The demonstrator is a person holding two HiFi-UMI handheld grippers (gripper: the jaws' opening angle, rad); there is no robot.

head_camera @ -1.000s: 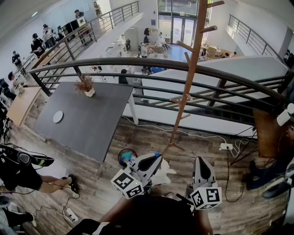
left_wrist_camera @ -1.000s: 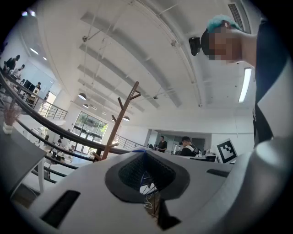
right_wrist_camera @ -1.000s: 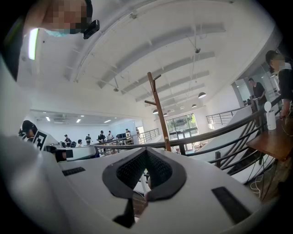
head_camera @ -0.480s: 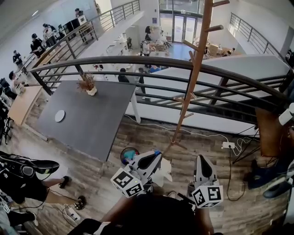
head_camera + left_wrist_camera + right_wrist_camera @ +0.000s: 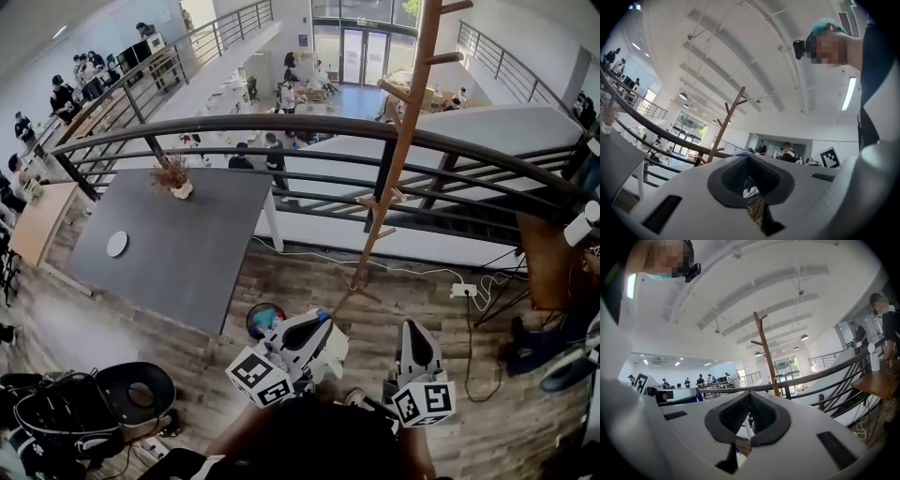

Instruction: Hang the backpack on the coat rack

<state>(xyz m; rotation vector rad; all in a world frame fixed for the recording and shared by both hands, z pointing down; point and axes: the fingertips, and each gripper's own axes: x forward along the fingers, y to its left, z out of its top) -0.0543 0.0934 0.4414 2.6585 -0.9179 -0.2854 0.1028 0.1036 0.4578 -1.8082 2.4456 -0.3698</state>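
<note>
The left gripper and right gripper are pointing forward, jaws closed together, gripping nothing. The tall brown wooden coat rack is standing far centre; a black bag, possibly the backpack, is sitting near left.

Left gripper and right gripper held low, side by side, apart. Wooden coat rack upright on floor, just before railing. Grey table to its left.
</note>
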